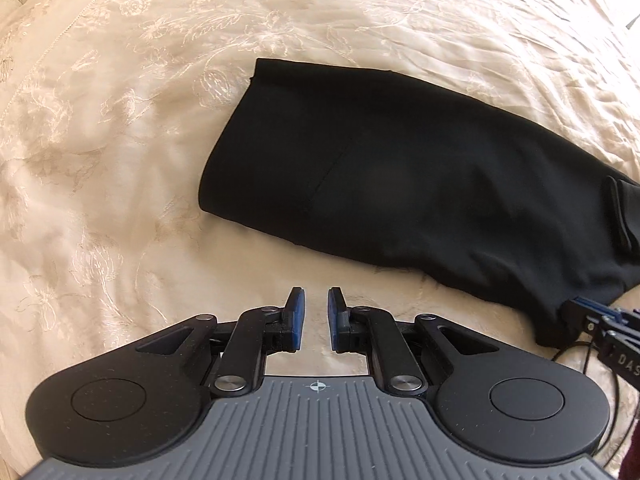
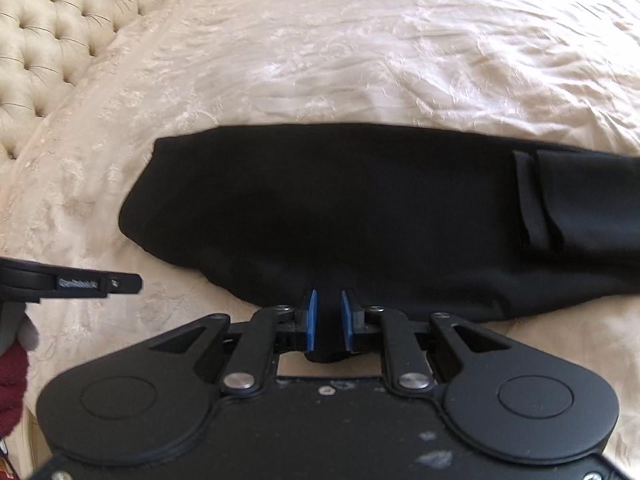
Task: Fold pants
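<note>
Cream bedspread (image 1: pixel 120 140) carries folded black pants (image 1: pixel 400 168) mid-bed. Left gripper (image 1: pixel 316 308) apart, empty, w/ bedspread beneath. Right gripper (image 2: pixel 329 312) clamped on pants' near edge.

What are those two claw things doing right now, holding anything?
Left gripper: open, holding nothing, above the bedspread beside the pants.
Right gripper: fingers closed on the near edge of the pants.

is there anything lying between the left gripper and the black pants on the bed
Nothing visible. Only bare cream bedspread lies between the left gripper and the near edge of the black pants. The right gripper already has pants fabric between its fingers.
</note>
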Available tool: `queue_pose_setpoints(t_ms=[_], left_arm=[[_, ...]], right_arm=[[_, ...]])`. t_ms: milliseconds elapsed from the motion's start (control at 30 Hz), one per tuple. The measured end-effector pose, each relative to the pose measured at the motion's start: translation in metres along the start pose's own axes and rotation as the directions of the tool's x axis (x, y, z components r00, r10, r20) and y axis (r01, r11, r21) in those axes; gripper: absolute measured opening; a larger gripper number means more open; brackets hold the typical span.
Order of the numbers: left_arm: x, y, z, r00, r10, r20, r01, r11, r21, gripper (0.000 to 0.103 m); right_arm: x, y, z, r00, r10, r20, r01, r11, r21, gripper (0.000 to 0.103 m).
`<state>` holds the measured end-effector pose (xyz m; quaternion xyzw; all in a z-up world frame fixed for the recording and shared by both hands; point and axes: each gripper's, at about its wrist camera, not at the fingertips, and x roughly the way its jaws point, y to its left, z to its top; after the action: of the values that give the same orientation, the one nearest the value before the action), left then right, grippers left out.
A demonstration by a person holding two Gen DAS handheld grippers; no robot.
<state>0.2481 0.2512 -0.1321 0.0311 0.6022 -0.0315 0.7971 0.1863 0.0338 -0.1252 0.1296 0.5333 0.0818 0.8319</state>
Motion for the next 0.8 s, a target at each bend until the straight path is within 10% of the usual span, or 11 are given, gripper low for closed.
queue_pose_setpoints(t_ms=[367,500,800], left_arm=[[0.005,0.04,0.023,0.997,-0.066,0.046,0.069,0.995,-0.071,0.015],[0.012,0.048,0.035,0.995,-0.084,0.051,0.088,0.993,-0.084,0.045],[0.051,0.073,0.027,0.988,-0.157,-0.007,0.15,0.956,-0.253,0.055]], right_arm=[[0.028,0.002,-0.02,0.988,-0.121,-0.092,0.124,0.992,0.028,0.014],[0.032,0.001,-0.021,0.987,-0.128,-0.096,0.13,0.991,0.016,0.014],[0.047,0.013,-0.015,0.982,-0.151,-0.112,0.153,0.988,0.014,0.014]])
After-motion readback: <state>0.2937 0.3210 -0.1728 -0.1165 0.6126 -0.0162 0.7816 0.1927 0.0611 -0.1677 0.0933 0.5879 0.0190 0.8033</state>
